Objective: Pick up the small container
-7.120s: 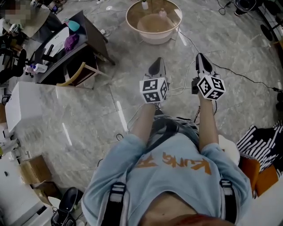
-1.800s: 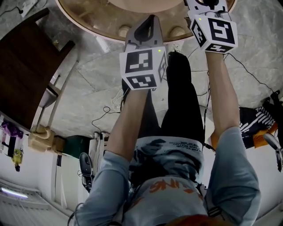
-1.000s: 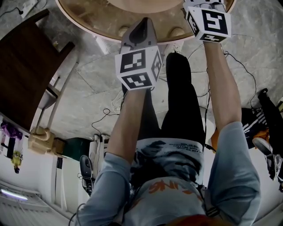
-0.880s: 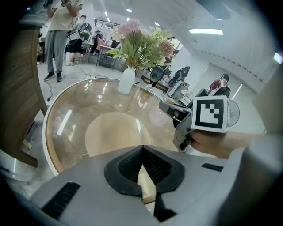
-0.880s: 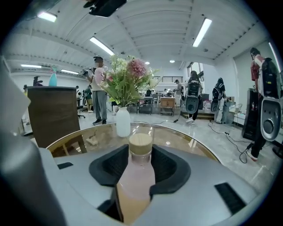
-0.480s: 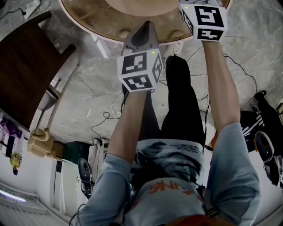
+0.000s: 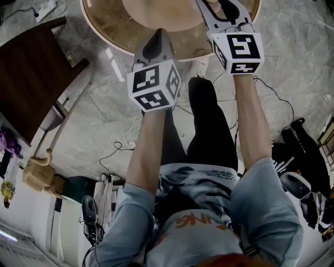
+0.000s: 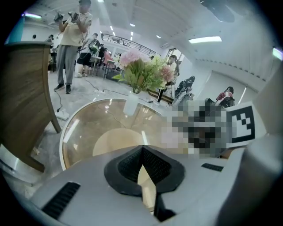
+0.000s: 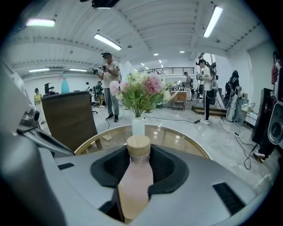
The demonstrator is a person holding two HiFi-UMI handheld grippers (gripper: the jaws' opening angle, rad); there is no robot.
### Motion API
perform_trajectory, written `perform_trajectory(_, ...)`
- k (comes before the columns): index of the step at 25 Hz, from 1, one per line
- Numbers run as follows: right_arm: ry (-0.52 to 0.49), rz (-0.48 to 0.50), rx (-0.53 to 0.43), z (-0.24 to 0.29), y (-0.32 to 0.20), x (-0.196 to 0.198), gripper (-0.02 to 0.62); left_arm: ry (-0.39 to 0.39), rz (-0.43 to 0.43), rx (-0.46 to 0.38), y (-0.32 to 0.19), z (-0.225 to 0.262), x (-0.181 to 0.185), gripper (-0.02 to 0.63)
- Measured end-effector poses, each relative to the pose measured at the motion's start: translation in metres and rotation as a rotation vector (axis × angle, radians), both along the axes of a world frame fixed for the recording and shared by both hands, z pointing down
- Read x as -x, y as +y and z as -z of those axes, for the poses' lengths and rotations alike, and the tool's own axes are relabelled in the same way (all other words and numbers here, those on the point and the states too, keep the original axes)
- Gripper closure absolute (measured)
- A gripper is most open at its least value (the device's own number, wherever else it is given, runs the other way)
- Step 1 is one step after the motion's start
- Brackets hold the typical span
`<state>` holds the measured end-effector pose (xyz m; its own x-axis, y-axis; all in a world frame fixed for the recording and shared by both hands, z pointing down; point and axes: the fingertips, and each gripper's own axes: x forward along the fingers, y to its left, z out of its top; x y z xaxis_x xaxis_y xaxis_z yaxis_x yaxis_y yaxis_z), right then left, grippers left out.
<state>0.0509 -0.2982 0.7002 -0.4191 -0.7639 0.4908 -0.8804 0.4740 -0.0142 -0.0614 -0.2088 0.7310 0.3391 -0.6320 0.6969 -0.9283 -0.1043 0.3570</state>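
The small container is a clear bottle of pale pink content with a round wooden cap. It stands upright between the black pads of my right gripper, which is shut on it. In the head view my right gripper reaches over the near edge of the round glass table, and the bottle is hidden there. My left gripper is shut with nothing in it, its pad tips touching. In the head view it hovers at the table's near edge, left of the right one.
A white vase of pink flowers stands on the table beyond the bottle. A dark brown chair is at the table's left. Cables run over the marble floor. Several people stand in the hall behind.
My right gripper has drawn back toward the person, from over the table to its near edge. The left gripper has shifted slightly left.
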Motion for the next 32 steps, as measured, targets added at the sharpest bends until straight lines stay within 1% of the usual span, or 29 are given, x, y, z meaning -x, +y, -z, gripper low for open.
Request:
perform_trajectory(3, -0.027, 0.012, -0.038, 0.045, -0.002, 0.0, 0.443, -0.018, 0.03, -0.064, -0.013, 0.039, 0.003, 0.583)
perform_trajectory(7, -0.061, 0.04, -0.078, 0.115, 0.002, 0.002, 0.443, -0.043, 0.065, -0.149, -0.023, 0.104, 0.005, 0.583)
perform_trajectory(11, -0.104, 0.042, -0.13, 0.191, 0.014, -0.014, 0.443, -0.06, 0.089, -0.227, -0.018, 0.18, -0.007, 0.583)
perform_trajectory(14, -0.153, 0.028, -0.196, 0.25, 0.016, -0.029, 0.443, -0.087, 0.142, -0.31, -0.017, 0.243, -0.003, 0.583)
perform_trajectory(16, -0.165, 0.02, -0.225, 0.288, 0.023, -0.036, 0.443, -0.101, 0.184, -0.355, -0.012, 0.283, 0.002, 0.583)
perform_trajectory(19, -0.168, 0.011, -0.259, 0.342, 0.035, -0.04, 0.443, -0.086, 0.221, -0.421, -0.007, 0.335, 0.004, 0.583)
perform_trajectory(21, -0.166, 0.01, -0.289, 0.372, 0.044, -0.038, 0.443, -0.075, 0.208, -0.461, -0.006, 0.365, 0.001, 0.583)
perform_trajectory(23, -0.178, 0.008, -0.304, 0.396, 0.057, -0.039, 0.443, -0.071, 0.174, -0.501, -0.003, 0.39, -0.006, 0.583)
perform_trajectory(28, -0.216, -0.02, -0.362, 0.45, 0.062, -0.063, 0.443, -0.063, 0.124, -0.63, -0.024, 0.454, -0.029, 0.583)
perform_trajectory(32, -0.202, 0.007, -0.418, 0.483, 0.065, -0.071, 0.443, -0.041, 0.097, -0.704, -0.035, 0.491, -0.041, 0.583)
